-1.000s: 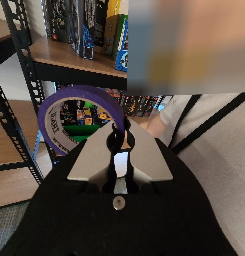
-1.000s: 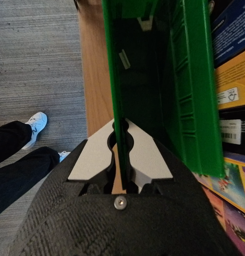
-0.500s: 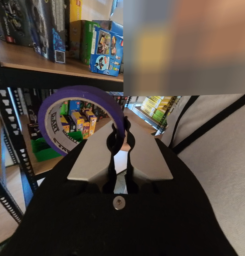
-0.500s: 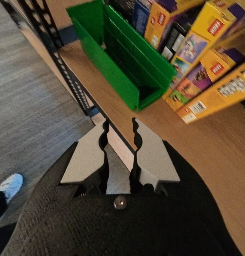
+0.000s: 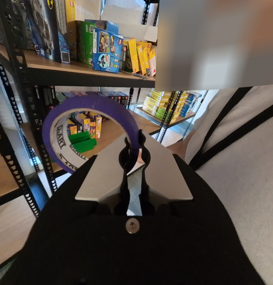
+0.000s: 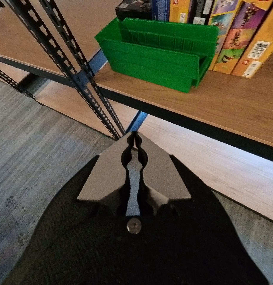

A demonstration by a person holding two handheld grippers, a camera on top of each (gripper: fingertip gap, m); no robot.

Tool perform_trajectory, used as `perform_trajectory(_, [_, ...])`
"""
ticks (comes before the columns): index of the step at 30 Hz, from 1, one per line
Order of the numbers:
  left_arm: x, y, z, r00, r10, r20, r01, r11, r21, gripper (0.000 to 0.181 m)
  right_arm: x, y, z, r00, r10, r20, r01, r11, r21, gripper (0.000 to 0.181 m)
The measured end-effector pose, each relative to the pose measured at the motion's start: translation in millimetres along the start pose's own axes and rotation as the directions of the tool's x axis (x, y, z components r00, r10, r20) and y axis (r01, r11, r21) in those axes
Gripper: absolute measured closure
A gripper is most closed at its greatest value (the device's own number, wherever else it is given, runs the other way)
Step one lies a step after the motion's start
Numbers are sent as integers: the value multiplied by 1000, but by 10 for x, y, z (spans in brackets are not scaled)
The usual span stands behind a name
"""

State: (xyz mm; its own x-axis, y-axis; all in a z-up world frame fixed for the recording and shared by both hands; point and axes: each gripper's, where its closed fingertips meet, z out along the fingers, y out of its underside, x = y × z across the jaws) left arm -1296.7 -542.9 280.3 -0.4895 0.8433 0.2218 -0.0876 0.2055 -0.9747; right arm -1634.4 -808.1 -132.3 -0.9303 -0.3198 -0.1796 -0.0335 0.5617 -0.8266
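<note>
My left gripper [image 5: 134,139] is shut on the rim of a purple roll of tape [image 5: 92,102] and holds it upright in the air in front of a shelf rack. Through the roll's hole I see a green plastic bin [image 5: 82,142] on the lower shelf. My right gripper [image 6: 135,135] is shut and empty, held over the floor below the front edge of the wooden shelf [image 6: 209,98]. The green bin [image 6: 152,61] stands on that shelf, up and to the right of my right gripper, against a row of colourful boxes [image 6: 240,38].
Black perforated rack posts [image 6: 68,61] stand left of the bin. The upper shelf [image 5: 80,67] carries many toy boxes. A second rack with yellow boxes [image 5: 162,101] stands further back. A person in a light shirt with black straps [image 5: 232,146] is close on the right. Grey carpet [image 6: 32,154] lies below.
My right gripper let go of the green bin's wall, drew back from the shelf and shut empty. My left gripper kept hold of the tape while its view swung right along the shelves.
</note>
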Motion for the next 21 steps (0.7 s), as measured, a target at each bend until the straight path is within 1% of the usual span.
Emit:
perform_trajectory(1, [-14, 36, -46, 1000, 2, 10, -2, 1000, -10, 174, -36, -21, 87, 1000, 8, 13, -8, 1000, -1, 181])
perform_trajectory(3, [-52, 88, -105, 999, -16, 38, 16, 1000, -5, 175, -73, -54, 270, 1000, 21, 18, -20, 1000, -16, 181])
perform_trajectory(5, [-87, 102, -105, 996, -53, 67, 51, 998, 25, 175, -87, -113, 458, 999, 31, 14, -31, 999, -12, 181])
perform_trajectory(7, [-113, 116, -54, 992, -75, 98, 71, 997, 44, 175, -86, -178, 671, 999, 38, 19, -38, 999, -19, 181])
perform_trajectory(9, [-161, 135, 35, 987, -86, 134, 82, 996, 37, 175, -70, -254, 916, 998, 47, 37, -45, 998, -33, 181])
perform_trajectory(12, [-274, 102, 256, 975, -97, 202, 92, 995, 33, 175, -8, -379, 1342, 997, 23, 80, -18, 998, -62, 181])
perform_trajectory(14, [-354, 44, 436, 959, -87, 271, 79, 996, 39, 175, 86, -417, 1622, 996, -33, 86, 41, 995, -93, 181])
perform_trajectory(16, [-409, -15, 624, 939, -79, 335, 65, 997, 52, 175, 168, -445, 1855, 989, -119, 84, 128, 985, -113, 181])
perform_trajectory(18, [-433, -46, 810, 925, -91, 370, 69, 995, 71, 175, 220, -455, 2032, 974, -206, 92, 217, 967, -134, 181])
perform_trajectory(21, [-441, -16, 1064, 913, -133, 386, 112, 991, 76, 175, 276, -445, 2198, 959, -261, 106, 276, 948, -160, 181])
